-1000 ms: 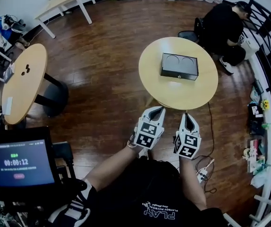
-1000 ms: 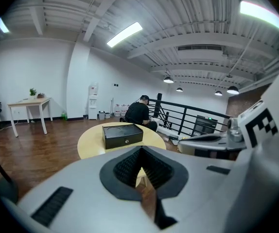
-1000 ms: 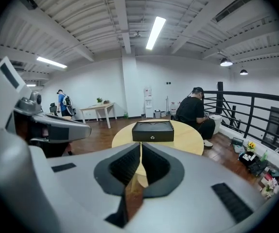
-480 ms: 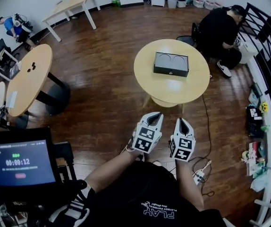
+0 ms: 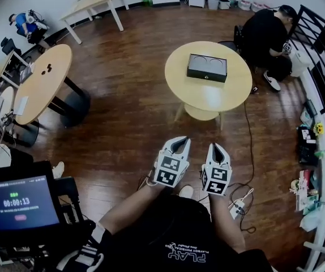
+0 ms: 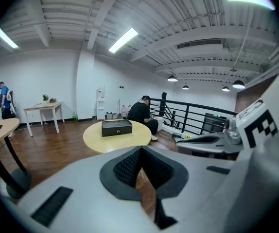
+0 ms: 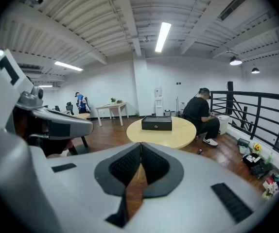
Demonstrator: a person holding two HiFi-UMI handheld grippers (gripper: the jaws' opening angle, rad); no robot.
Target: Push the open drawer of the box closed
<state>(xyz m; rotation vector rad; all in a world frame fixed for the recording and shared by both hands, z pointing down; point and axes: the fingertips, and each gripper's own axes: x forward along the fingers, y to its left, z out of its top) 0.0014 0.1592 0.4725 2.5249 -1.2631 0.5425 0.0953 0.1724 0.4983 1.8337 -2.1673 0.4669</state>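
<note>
The black box (image 5: 206, 67) lies on a round wooden table (image 5: 208, 98), far ahead of both grippers. Its front face with a round knob shows in the left gripper view (image 6: 116, 127) and the right gripper view (image 7: 156, 123). At this distance I cannot tell how far its drawer stands out. My left gripper (image 5: 183, 141) and right gripper (image 5: 215, 147) are held side by side close to my body, over the wooden floor, well short of the table. Both are shut with nothing between the jaws, as seen up close at the left gripper (image 6: 140, 149) and the right gripper (image 7: 141, 144).
A person in black (image 5: 267, 33) sits just behind the table. A black railing (image 5: 321, 67) runs along the right. Another round table (image 5: 41, 89) stands at the left. A timer screen (image 5: 18, 203) is at my lower left. A power strip (image 5: 237, 208) lies on the floor.
The table and box now sit farther from the grippers in the head view, with more floor between. Both grippers stay shut and side by side. The timer went from 00:00:12 to 00:00:13.
</note>
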